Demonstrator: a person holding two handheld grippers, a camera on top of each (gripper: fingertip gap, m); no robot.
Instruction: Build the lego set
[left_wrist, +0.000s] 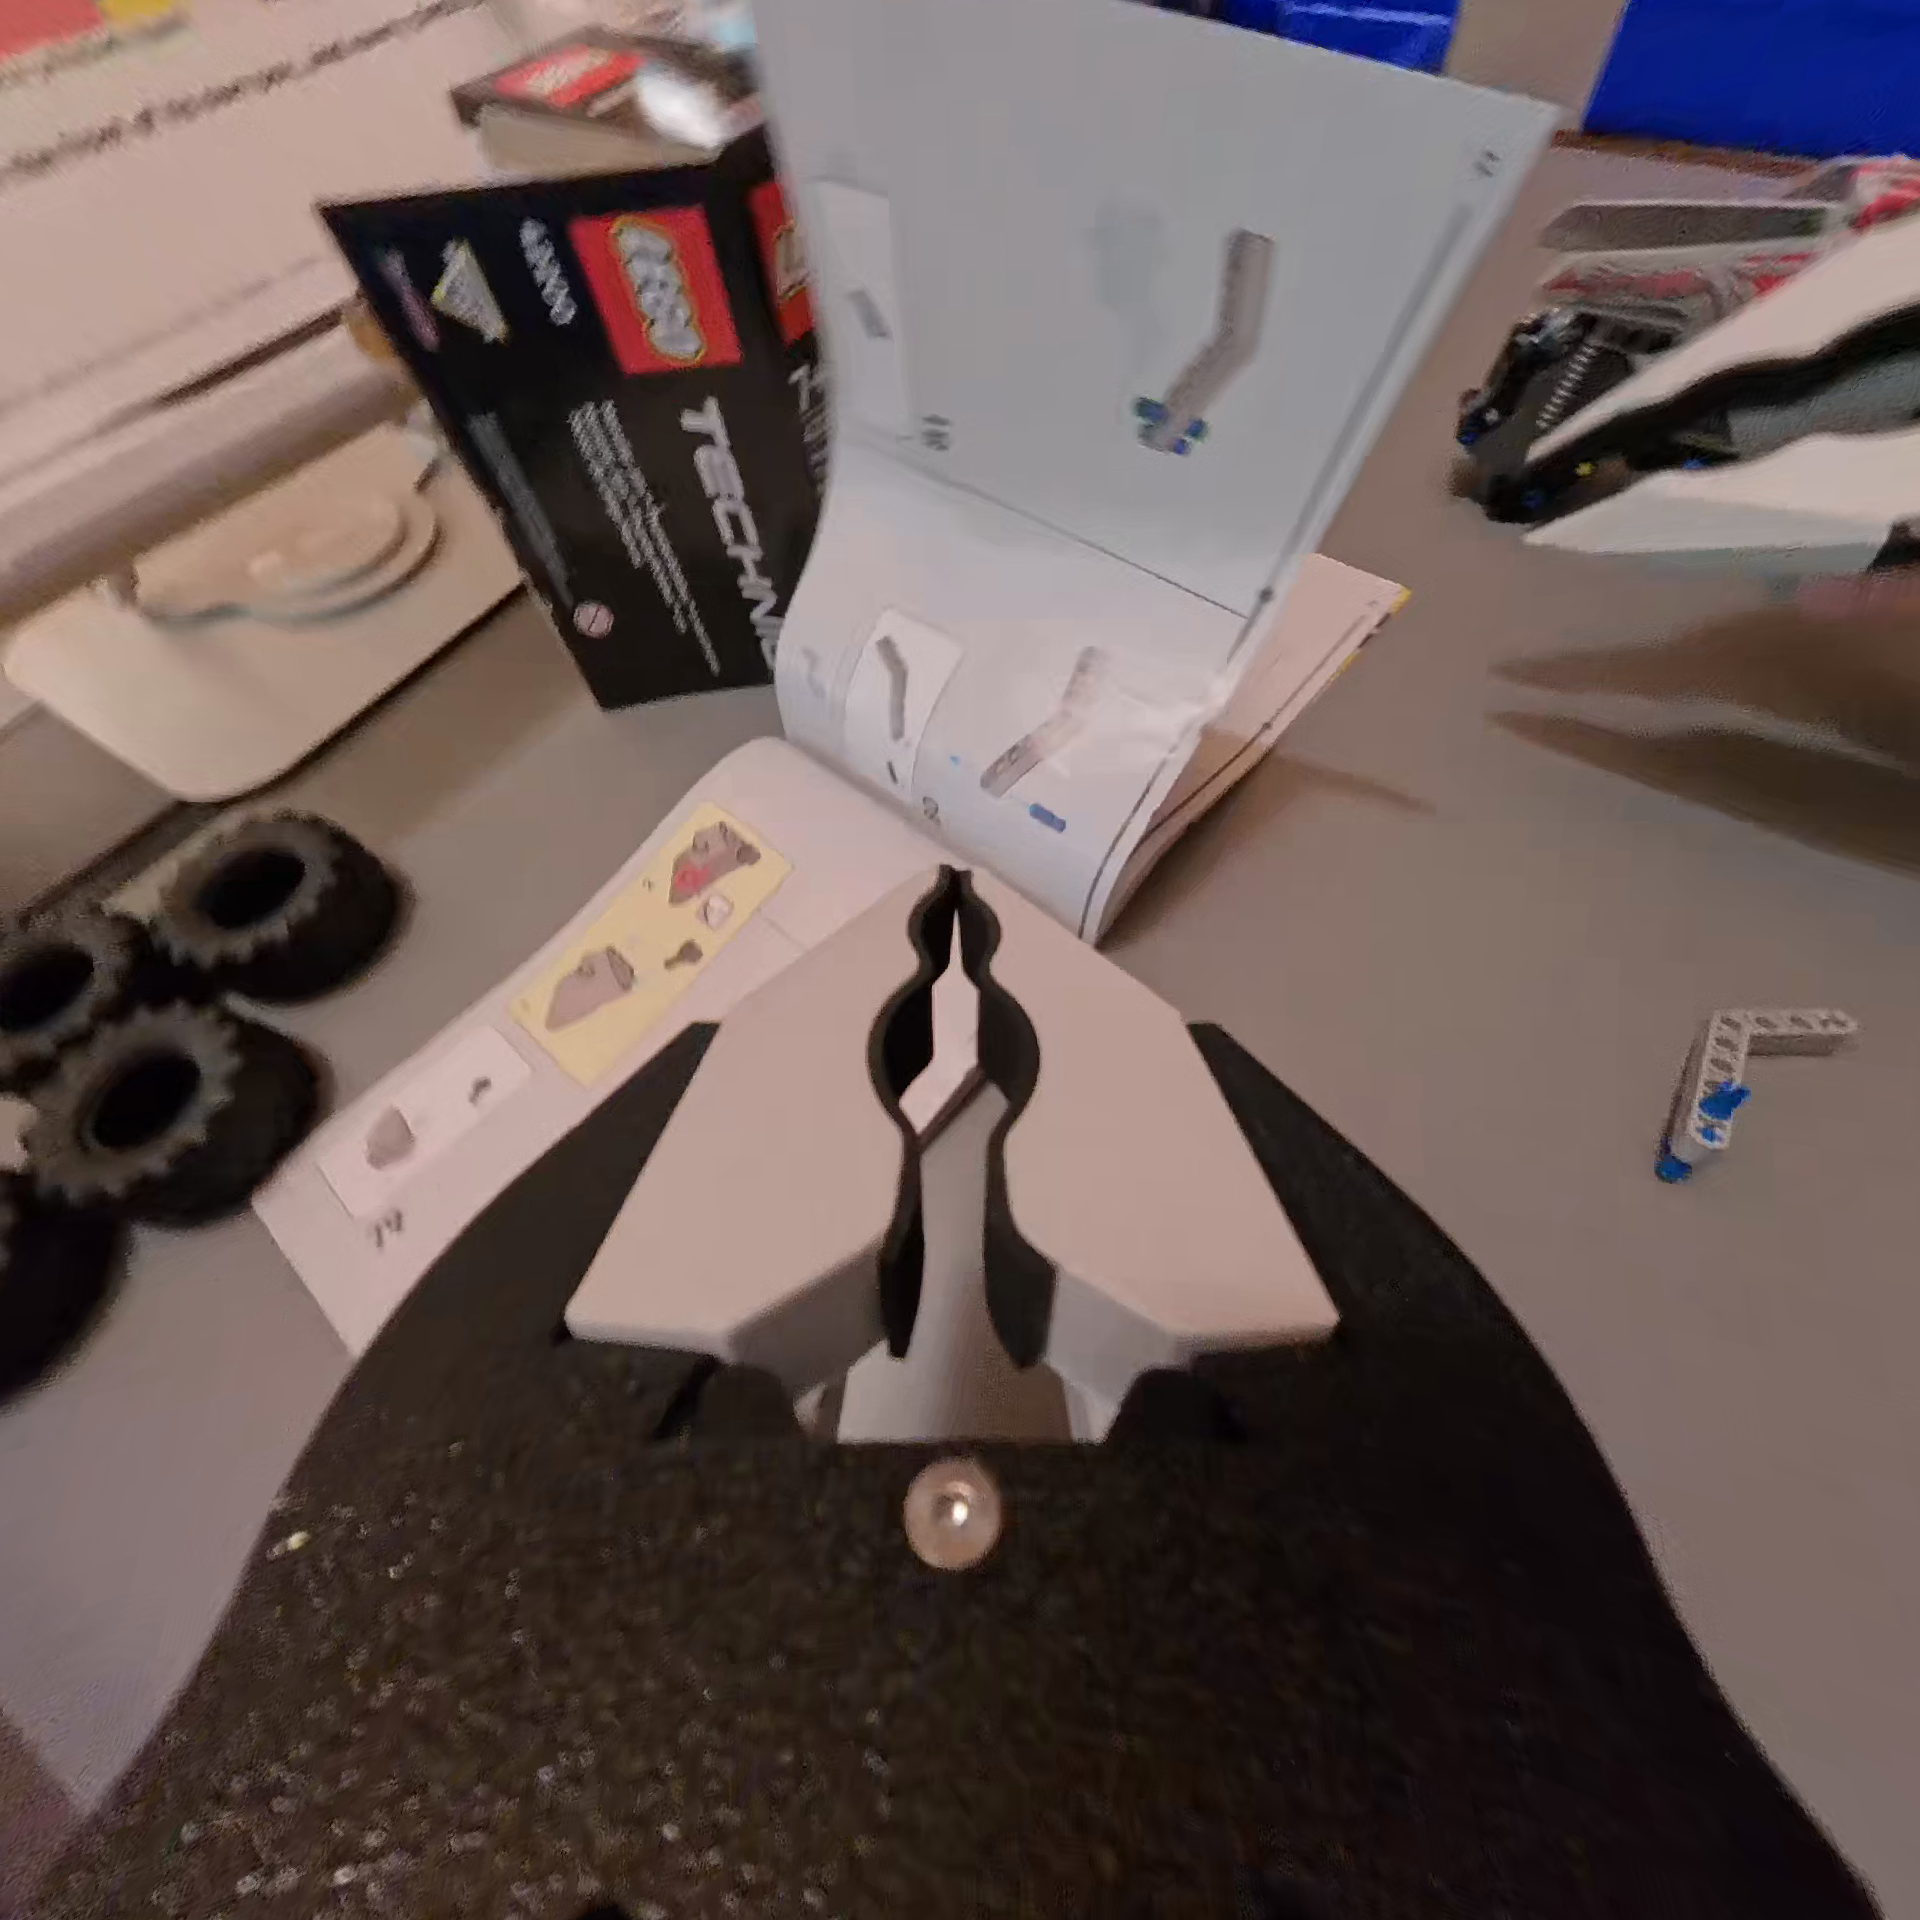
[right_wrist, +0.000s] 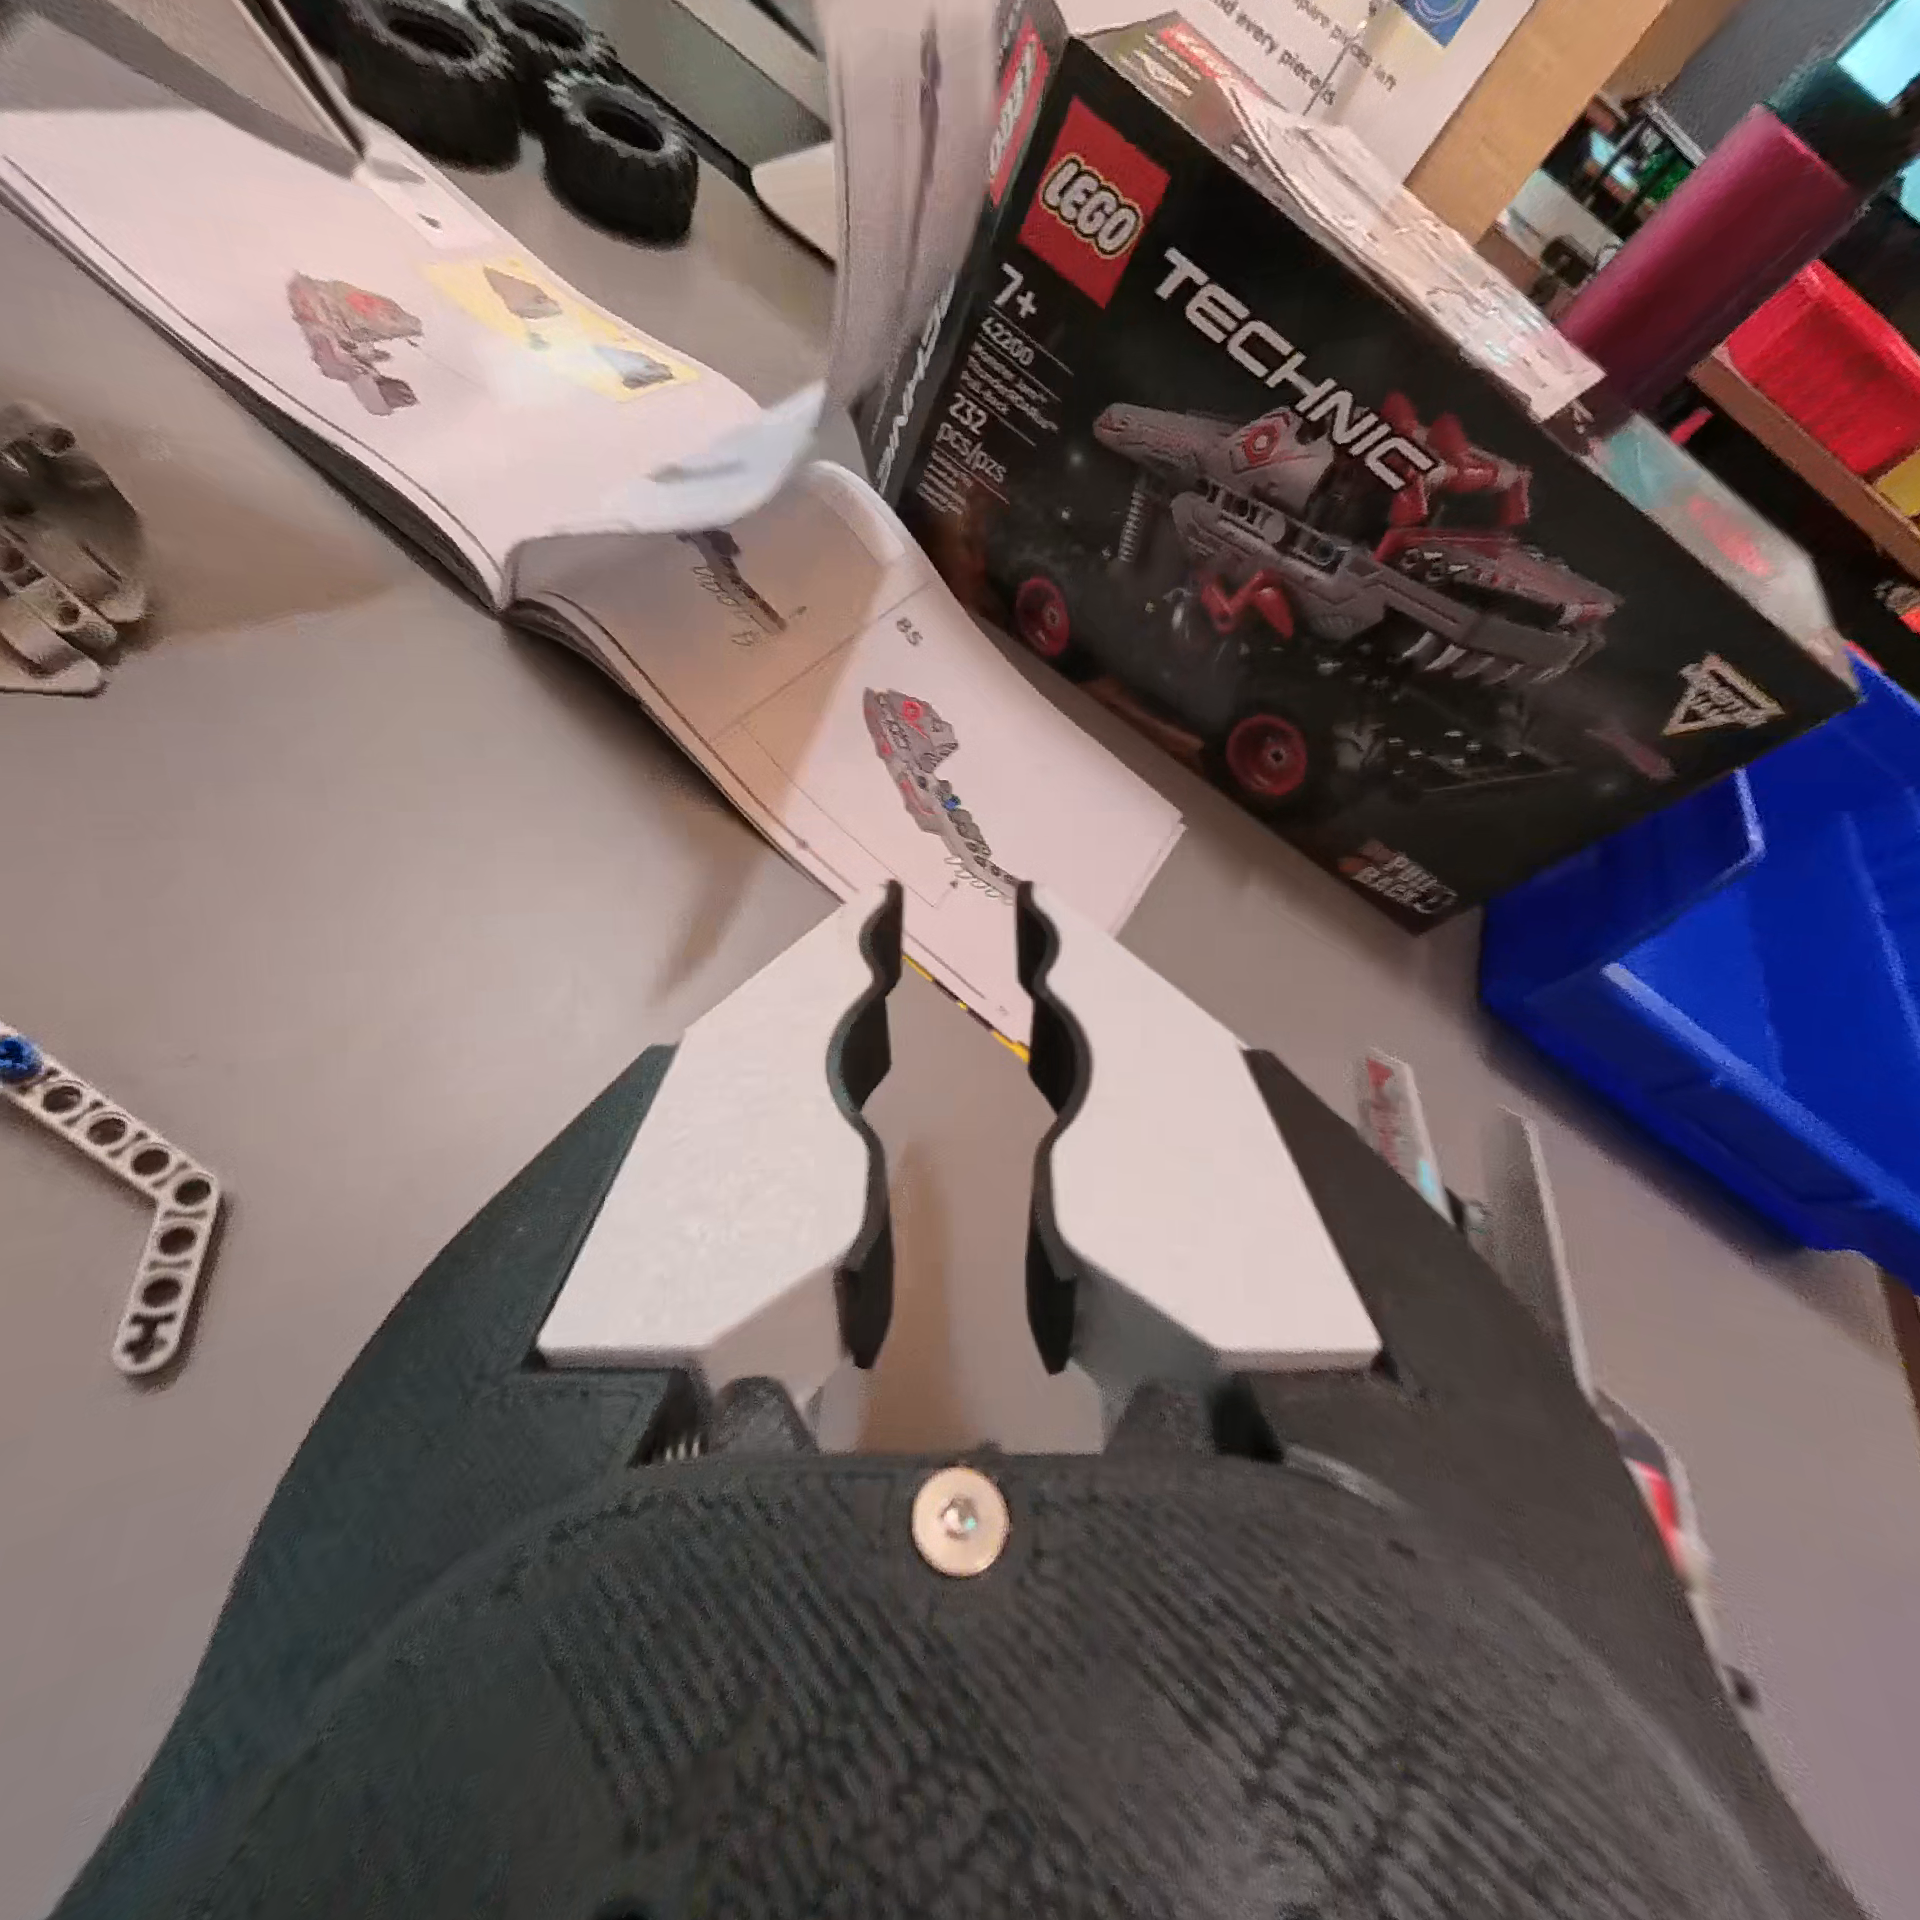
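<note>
Grey tabletop (right_wrist: 364, 831) carries the whole set. Angled grey beam (right_wrist: 135, 1195) lies flat on it, well left of the right gripper (right_wrist: 956, 904); one arm bears a blue pin (right_wrist: 16, 1060) at its end, the other bends toward the camera. In the left wrist view the same beam (left_wrist: 1745, 1081) lies to the right of the left gripper (left_wrist: 961, 883), and blue pins sit along its nearer arm. Instruction booklet (right_wrist: 644, 540) lies open ahead of both grippers, one page (left_wrist: 1143, 343) standing upright. Black set box (right_wrist: 1330, 499) stands just behind the booklet, printed with a toothed truck, a red logo square and white lettering. Blue bin (right_wrist: 1714, 997) sits to its right, contents hidden. Black tyres (left_wrist: 156, 1039) cluster near the booklet's far side. Left gripper: jaws closed tip to tip on nothing. Right gripper: jaws parted and empty.
</note>
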